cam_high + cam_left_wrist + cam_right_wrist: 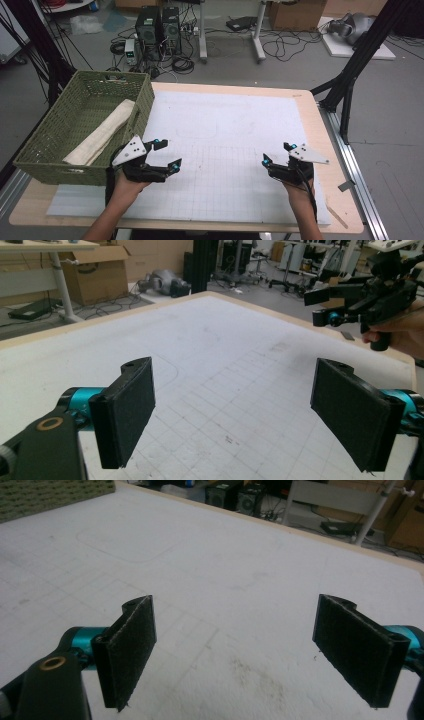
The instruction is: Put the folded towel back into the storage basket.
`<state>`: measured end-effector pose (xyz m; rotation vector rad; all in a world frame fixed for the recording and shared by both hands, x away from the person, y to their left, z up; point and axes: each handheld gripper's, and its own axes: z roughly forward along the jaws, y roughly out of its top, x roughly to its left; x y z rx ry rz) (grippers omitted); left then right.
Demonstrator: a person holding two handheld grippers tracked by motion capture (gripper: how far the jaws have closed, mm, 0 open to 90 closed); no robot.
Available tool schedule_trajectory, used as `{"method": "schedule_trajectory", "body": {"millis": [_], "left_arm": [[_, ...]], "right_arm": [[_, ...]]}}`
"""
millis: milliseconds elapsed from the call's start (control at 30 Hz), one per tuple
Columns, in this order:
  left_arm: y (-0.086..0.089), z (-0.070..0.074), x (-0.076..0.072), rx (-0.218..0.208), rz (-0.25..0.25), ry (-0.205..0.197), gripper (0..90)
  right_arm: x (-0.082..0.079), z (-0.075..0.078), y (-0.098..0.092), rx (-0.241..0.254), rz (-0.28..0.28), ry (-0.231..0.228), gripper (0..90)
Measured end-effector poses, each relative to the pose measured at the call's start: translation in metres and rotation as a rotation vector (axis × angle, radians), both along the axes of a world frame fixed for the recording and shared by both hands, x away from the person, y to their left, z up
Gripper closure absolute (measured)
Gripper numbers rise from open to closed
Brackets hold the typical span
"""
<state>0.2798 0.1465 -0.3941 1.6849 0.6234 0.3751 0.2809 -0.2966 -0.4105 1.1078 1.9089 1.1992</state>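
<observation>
The rolled towel (pixel 102 133) lies in the green basket (pixel 55 125), nearest your left tool (pixel 167 155). It looks soft and light; pinch it mid-roll. Both tools, right (pixel 276 152) too, hover spread wide and empty over the tabletop (pixel 225 125).

Right hand-held gripper (pixel 235 652) wide apart over the white mat (pixel 225 570).
Both black pads stand well apart with nothing between them, hovering above a faint grid and a smudged patch (pixel 255 677); a green woven basket (pixel 45 495) edges in top left, beyond the tabletop (pixel 350 542) rim.
</observation>
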Motion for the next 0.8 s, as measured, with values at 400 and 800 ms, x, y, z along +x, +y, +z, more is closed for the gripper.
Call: {"method": "schedule_trajectory", "body": {"millis": [400, 800], "left_arm": [[-0.014, -0.030, 0.004, 0.059, -0.023, 0.051, 18.4], [-0.010, -0.034, 0.006, 0.041, 0.002, 0.057, 18.4]], "right_arm": [[-0.016, -0.012, -0.032, 0.016, -0.111, 0.016, 16.5], [-0.012, -0.019, -0.029, -0.017, -0.082, 0.050, 16.5]]}}
